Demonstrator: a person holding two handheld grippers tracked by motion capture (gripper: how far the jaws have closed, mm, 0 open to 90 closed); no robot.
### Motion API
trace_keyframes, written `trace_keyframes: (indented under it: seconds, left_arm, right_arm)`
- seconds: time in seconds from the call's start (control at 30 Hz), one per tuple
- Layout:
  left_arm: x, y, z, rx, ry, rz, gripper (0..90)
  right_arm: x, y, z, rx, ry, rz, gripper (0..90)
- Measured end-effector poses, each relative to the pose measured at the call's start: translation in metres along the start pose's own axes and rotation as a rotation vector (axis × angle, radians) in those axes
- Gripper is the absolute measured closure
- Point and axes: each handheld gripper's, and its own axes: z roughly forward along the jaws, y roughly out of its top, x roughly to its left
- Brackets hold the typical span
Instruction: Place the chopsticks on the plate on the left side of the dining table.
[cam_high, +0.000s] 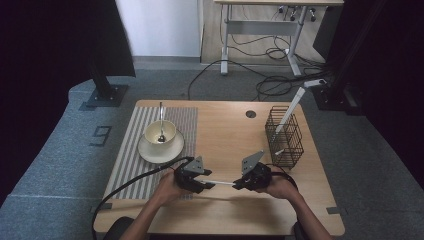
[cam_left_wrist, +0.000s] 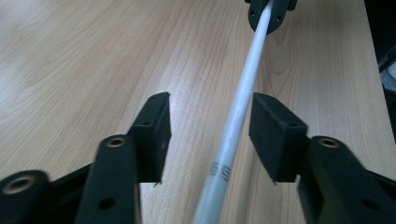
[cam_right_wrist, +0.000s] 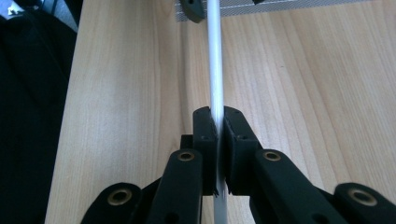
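Observation:
A thin white stick (cam_high: 222, 182) hangs level just above the wooden table (cam_high: 225, 135) near its front edge, spanning both grippers. My right gripper (cam_high: 237, 185) is shut on one end; in the right gripper view its pads (cam_right_wrist: 205, 128) pinch the stick (cam_right_wrist: 215, 56). My left gripper (cam_high: 209, 185) faces it from the left. In the left gripper view the stick (cam_left_wrist: 243, 100) runs between the left gripper's (cam_left_wrist: 212, 116) jaws, nearer the right pad (cam_left_wrist: 273, 128), with a gap on each side. The right gripper (cam_left_wrist: 271, 11) shows at the stick's far end.
A cream bowl (cam_high: 160, 132) with a spoon (cam_high: 161, 120) sits on a saucer (cam_high: 161, 150) on a striped placemat (cam_high: 145, 145) at the left. A black wire basket (cam_high: 284, 137) holding white sticks (cam_high: 290, 110) stands at the right. Bare wood lies between them.

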Motion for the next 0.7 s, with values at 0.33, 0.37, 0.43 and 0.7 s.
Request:
trace_keyframes:
  seconds: [0.33,0.37,0.43,0.7]
  left_arm:
    - [-0.0013,-0.0014,-0.0005,0.018,-0.049,0.032,70.6]
    - [-0.0011,-0.0014,-0.0005,0.018,-0.055,0.031,72.1]
    - [-0.0009,-0.0017,-0.0004,0.018,-0.066,0.034,74.5]
    - [-0.0044,-0.0031,-0.0015,0.006,-0.130,0.073,82.6]
  right_arm:
    - [-0.0007,0.0051,-0.0010,0.020,0.012,-0.027,84.6]
    - [-0.0009,0.0051,-0.0008,0.020,0.012,-0.027,84.5]
    - [-0.0016,0.0047,-0.0007,0.019,0.014,-0.028,84.5]
    - [-0.0027,0.0020,-0.0004,0.005,0.006,-0.029,80.6]
